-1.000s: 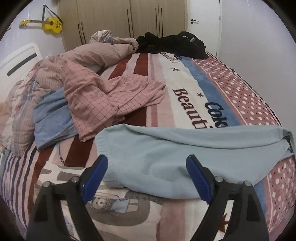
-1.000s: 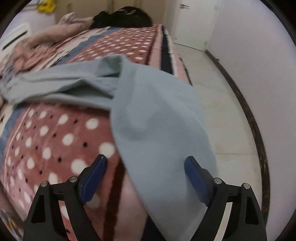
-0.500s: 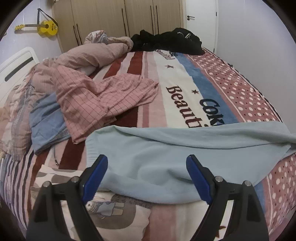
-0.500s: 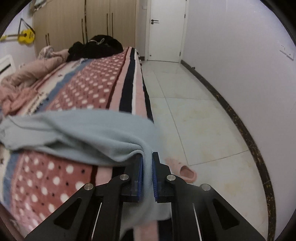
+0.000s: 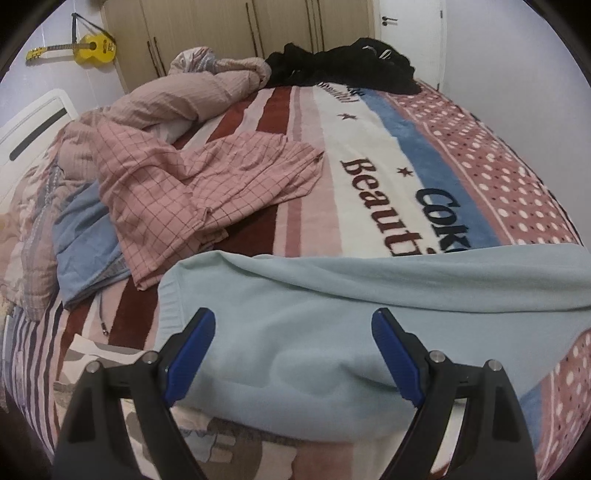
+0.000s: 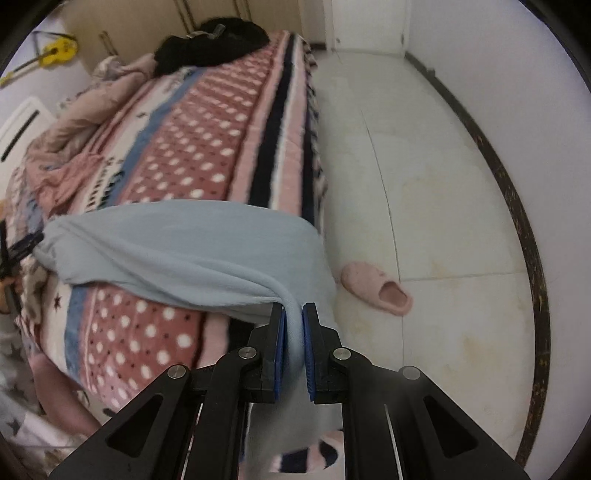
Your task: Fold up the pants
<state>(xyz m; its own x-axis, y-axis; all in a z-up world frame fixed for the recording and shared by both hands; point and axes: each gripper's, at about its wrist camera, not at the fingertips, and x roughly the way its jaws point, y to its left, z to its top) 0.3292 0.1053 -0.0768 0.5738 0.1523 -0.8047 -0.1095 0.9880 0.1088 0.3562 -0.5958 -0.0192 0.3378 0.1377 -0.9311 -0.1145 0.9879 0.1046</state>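
Bedroom, two wrist views. Bed w/ striped and dotted blanket (image 5: pixel 369 155); wardrobe (image 5: pixel 229 33) at the far end, yellow guitar (image 5: pixel 90 50) on the wall, white tile floor (image 6: pixel 443 166) w/ a pink slipper (image 6: pixel 376 291) beside the bed. Pink checked garment (image 5: pixel 207 184) and black clothes (image 5: pixel 343 66) lie farther up the bed.

Light blue pants (image 5: pixel 332 314) lie across the blanket near the foot, long axis crosswise to the bed, one end at the floor-side edge.

My left gripper (image 5: pixel 291 354) hovers over the pants, jaws wide, nothing pinched. My right gripper (image 6: pixel 293 347) is clamped on a bunched end of the pants (image 6: pixel 177 254).

Vs. a sec ago: right jaws were apart over hanging cloth; now closed and lifted, fabric drawn taut.
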